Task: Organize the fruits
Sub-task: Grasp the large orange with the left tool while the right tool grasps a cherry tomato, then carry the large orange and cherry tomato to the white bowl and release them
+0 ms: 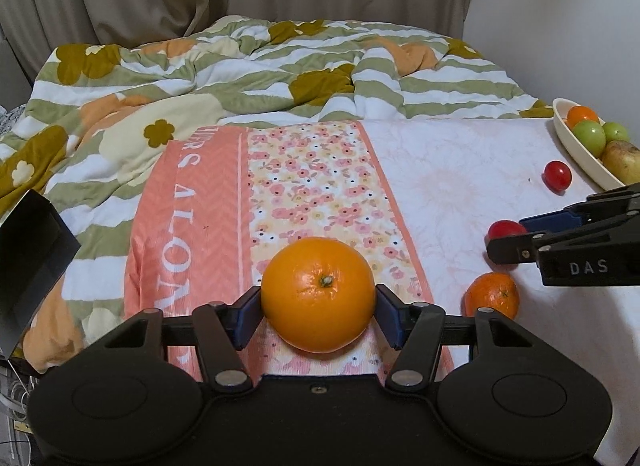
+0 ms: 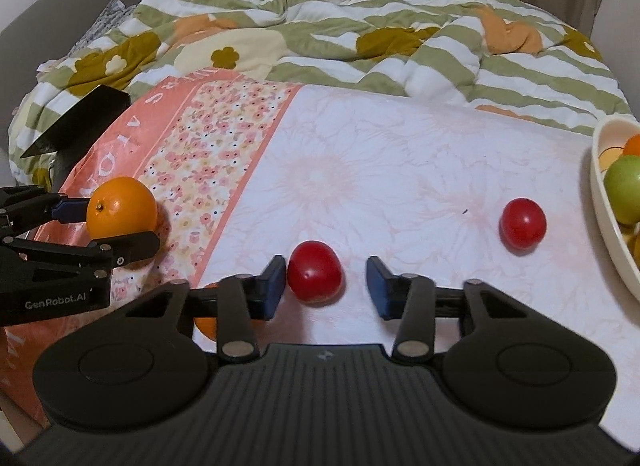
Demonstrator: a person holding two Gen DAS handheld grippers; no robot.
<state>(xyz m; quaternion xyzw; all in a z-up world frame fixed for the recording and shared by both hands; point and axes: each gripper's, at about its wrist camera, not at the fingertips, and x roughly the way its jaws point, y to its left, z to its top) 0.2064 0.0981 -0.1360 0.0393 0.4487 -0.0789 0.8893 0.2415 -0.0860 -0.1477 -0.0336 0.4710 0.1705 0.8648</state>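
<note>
The large orange (image 1: 319,294) lay on the floral cloth (image 1: 316,169) spread over the bed, squarely between the jaws of the left gripper (image 1: 319,306); both blue pads (image 1: 250,316) met its flanks, so the jaws stood part-closed and clamped on the fruit. The right gripper (image 2: 326,286) bracketed a red fruit (image 2: 315,277): its left pad touched or nearly touched the fruit, while a clear gap remained at the other pad (image 2: 380,286), so the jaws stood narrowed but not yet gripping. A second red fruit (image 2: 522,222) lay apart, nearer the cream bowl (image 2: 600,201) at the right edge. The left wrist view alone showed a small mandarin (image 1: 492,294) just beside the left gripper, and the bowl's contents: an orange fruit, two green fruits (image 1: 589,137) and a yellowish one (image 1: 624,159). The right wrist view showed only a sliver of that mandarin behind its own finger, but gave a side view of the left gripper with the large orange between its pads. A striped floral quilt (image 1: 240,65) lay bunched behind the cloth in both views.
</note>
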